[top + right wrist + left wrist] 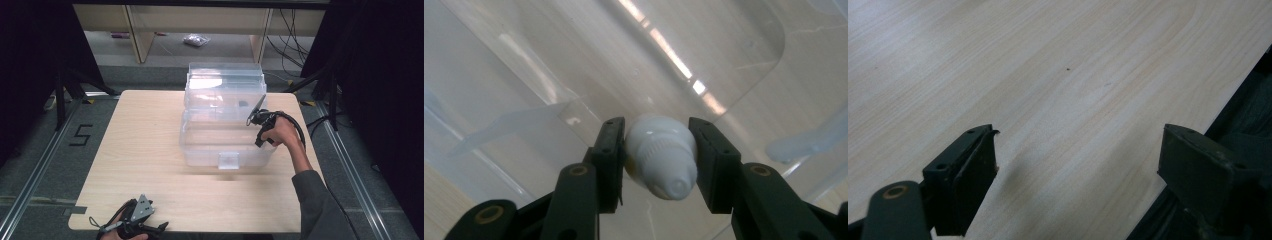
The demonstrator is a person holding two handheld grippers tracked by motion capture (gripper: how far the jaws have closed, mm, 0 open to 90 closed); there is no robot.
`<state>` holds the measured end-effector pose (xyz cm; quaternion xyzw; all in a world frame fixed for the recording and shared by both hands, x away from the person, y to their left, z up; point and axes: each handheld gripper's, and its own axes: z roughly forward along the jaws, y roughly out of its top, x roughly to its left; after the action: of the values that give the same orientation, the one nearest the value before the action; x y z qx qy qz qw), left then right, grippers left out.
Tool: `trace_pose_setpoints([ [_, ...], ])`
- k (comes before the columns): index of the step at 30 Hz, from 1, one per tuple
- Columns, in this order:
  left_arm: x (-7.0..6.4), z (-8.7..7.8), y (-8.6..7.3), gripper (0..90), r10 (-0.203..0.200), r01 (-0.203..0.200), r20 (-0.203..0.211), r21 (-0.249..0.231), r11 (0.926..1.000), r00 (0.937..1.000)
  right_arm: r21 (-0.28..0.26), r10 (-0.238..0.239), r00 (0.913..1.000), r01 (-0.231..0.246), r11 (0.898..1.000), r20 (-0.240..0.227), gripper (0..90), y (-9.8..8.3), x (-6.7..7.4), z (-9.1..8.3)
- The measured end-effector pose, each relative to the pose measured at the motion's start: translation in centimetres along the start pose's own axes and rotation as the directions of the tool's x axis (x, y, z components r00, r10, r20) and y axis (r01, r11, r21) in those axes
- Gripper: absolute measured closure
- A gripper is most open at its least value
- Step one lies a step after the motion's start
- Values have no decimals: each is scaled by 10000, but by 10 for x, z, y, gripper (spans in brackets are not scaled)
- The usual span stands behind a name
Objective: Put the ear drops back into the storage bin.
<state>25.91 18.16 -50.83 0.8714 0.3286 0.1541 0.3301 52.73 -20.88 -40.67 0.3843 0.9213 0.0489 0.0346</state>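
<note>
White bottle (660, 156), small and plastic with a ribbed screw cap, sits clamped between the two black jaws of the right gripper (658, 159). In the right gripper view the jaw pads press on both sides of the bottle body, and the cap end points toward the camera. Behind the bottle lies the floor of a clear plastic storage box (200, 137), with the wood grain of the table visible through it.

In the high view the right gripper (257, 125) is held by the person's right hand (282, 132) over the right-hand part of the open box, just inside its right wall, with the jaws angled down and left into the container. The box stands at the centre-rear of the light wooden table (145, 150). Its hinged lid (225, 82) stands raised at the far side, and a latch tab (228, 160) sits on the near wall.

The left gripper (137, 222) rests at the near edge of the table, well apart from the box, with the grey three-cornered plate on top. In the left gripper view its jaws stand wide apart with nothing between them, above bare tabletop beside the table edge.
</note>
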Motion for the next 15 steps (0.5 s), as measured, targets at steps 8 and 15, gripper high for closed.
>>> trace_pose_setpoints([
  [8,1,-1,0,150,221,-222,60,86,9997,9997,293,56,10000,-57,9996,14,603,1,-2,12],
  [15,2,-2,0,150,366,-368,60,211,9991,9993,380,476,9988,-471,9982,-130,603,3,3,15],
])
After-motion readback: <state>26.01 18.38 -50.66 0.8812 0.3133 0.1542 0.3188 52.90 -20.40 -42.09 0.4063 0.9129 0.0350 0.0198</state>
